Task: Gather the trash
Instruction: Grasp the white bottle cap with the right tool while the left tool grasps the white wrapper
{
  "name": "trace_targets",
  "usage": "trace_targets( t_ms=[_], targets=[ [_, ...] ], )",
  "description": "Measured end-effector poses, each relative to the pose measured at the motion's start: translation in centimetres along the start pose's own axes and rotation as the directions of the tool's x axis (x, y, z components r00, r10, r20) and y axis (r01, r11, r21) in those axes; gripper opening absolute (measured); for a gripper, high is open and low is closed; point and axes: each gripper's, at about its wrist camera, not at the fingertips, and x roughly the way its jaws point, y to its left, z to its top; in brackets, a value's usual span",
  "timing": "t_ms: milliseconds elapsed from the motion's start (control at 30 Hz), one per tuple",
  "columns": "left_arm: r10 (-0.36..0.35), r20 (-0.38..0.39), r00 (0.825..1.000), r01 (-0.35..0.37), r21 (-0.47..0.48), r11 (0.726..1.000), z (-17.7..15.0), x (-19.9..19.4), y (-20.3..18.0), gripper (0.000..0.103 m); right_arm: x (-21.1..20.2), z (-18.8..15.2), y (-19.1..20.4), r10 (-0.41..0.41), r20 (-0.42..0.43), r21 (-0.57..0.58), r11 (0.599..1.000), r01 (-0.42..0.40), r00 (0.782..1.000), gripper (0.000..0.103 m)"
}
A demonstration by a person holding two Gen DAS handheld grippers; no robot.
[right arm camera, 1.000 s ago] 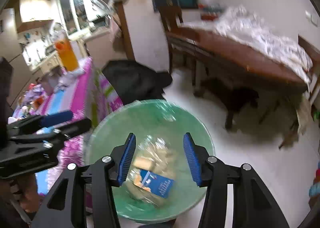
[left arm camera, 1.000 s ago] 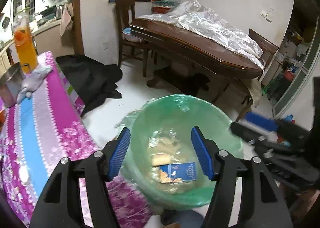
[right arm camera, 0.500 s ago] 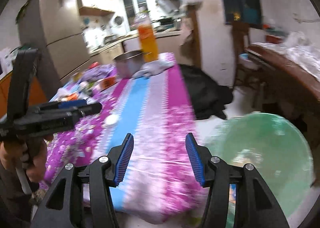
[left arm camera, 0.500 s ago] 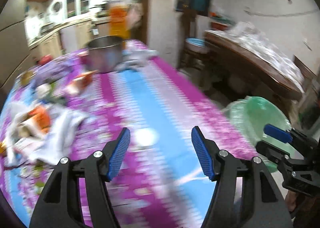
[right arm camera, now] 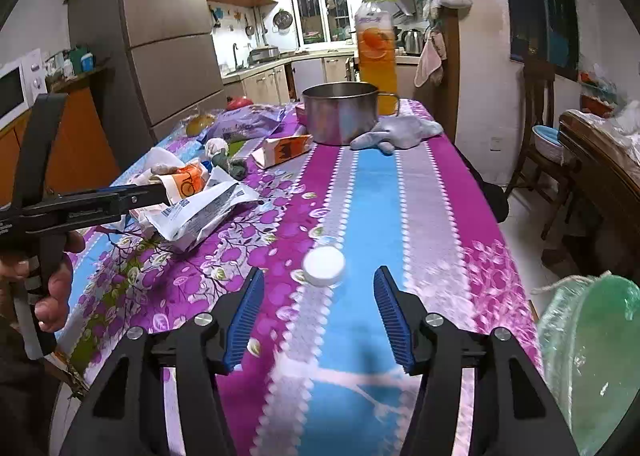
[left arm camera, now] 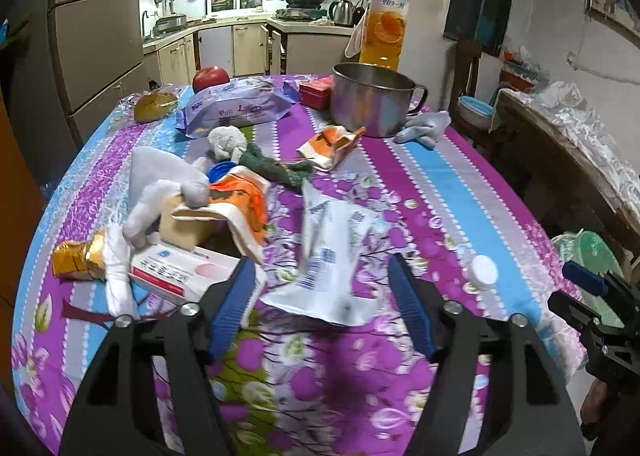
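Trash lies on the purple flowered tablecloth (left arm camera: 400,191). A crumpled white wrapper (left arm camera: 336,256) sits just ahead of my open, empty left gripper (left arm camera: 320,308); it also shows in the right wrist view (right arm camera: 200,211). A white and pink box (left arm camera: 180,272), a gold wrapper (left arm camera: 76,260) and orange cartons (left arm camera: 332,143) lie to the left and behind. A white bottle cap (right arm camera: 324,266) sits just ahead of my open, empty right gripper (right arm camera: 318,320). The green-lined trash bin (right arm camera: 592,360) stands off the table's right side.
A steel pot (left arm camera: 372,103), a juice bottle (left arm camera: 386,27), a grey glove (left arm camera: 424,127), a purple wipes pack (left arm camera: 236,107), an apple (left arm camera: 210,77) and a bun (left arm camera: 154,105) sit at the table's far end. A wooden table (left arm camera: 560,159) stands at the right.
Both grippers swung from above the trash bin to the table. They now face the trash on the cloth, and the bin lies off to the right. Both stay open.
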Motion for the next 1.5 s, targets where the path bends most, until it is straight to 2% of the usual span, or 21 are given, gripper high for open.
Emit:
trace_targets(
  t_ms=[167, 333, 700, 867, 967, 1133, 1300, 1333, 1500],
  targets=[
    [-0.021, -0.031, 0.999, 0.022, 0.050, 0.999, 0.5, 2.1, 0.1, 0.074, 3.5, 0.3, 1.0, -0.019, -0.063, -0.032, 0.999, 0.017, 0.998, 0.062],
    [-0.038, -0.071, 0.997, 0.044, 0.086, 0.995, 1.0, 4.6, -0.5, 0.074, 6.9, 0.4, 1.3, -0.034, -0.131, -0.054, 0.998, 0.027, 0.991, 0.062],
    [-0.025, -0.142, 0.990, 0.041, 0.113, 0.993, 0.6, 8.2, -0.9, 0.074, 10.6, 1.2, 0.6, -0.079, -0.194, -0.051, 0.996, 0.070, 0.978, 0.060],
    [-0.021, -0.169, 0.985, 0.039, 0.102, 0.994, 0.5, 9.2, -0.8, 0.056, 10.9, 1.4, 0.6, -0.091, -0.189, -0.054, 0.995, 0.083, 0.978, 0.049],
    [-0.007, -0.160, 0.987, 0.027, 0.122, 0.992, 0.0, 9.2, -1.2, 0.050, 10.7, 1.4, 0.5, -0.100, -0.185, -0.050, 0.994, 0.092, 0.978, 0.041],
    [0.008, -0.146, 0.989, 0.011, 0.133, 0.991, -0.2, 9.1, -1.5, 0.043, 10.6, 1.3, 0.6, -0.104, -0.184, -0.052, 0.994, 0.096, 0.977, 0.040],
    [0.002, -0.132, 0.991, 0.012, 0.106, 0.994, -0.1, 8.8, -1.2, 0.038, 10.0, 1.2, 0.8, -0.105, -0.163, -0.048, 0.994, 0.099, 0.981, 0.040],
    [-0.001, -0.127, 0.992, 0.014, 0.102, 0.995, -0.2, 8.6, -1.2, 0.032, 9.8, 1.2, 0.8, -0.105, -0.152, -0.045, 0.994, 0.100, 0.983, 0.040],
    [-0.001, -0.070, 0.998, 0.008, 0.089, 0.996, -0.1, 6.7, -1.5, 0.032, 8.5, 1.4, 1.3, -0.107, -0.103, -0.051, 0.993, 0.102, 0.989, 0.040]
  ],
)
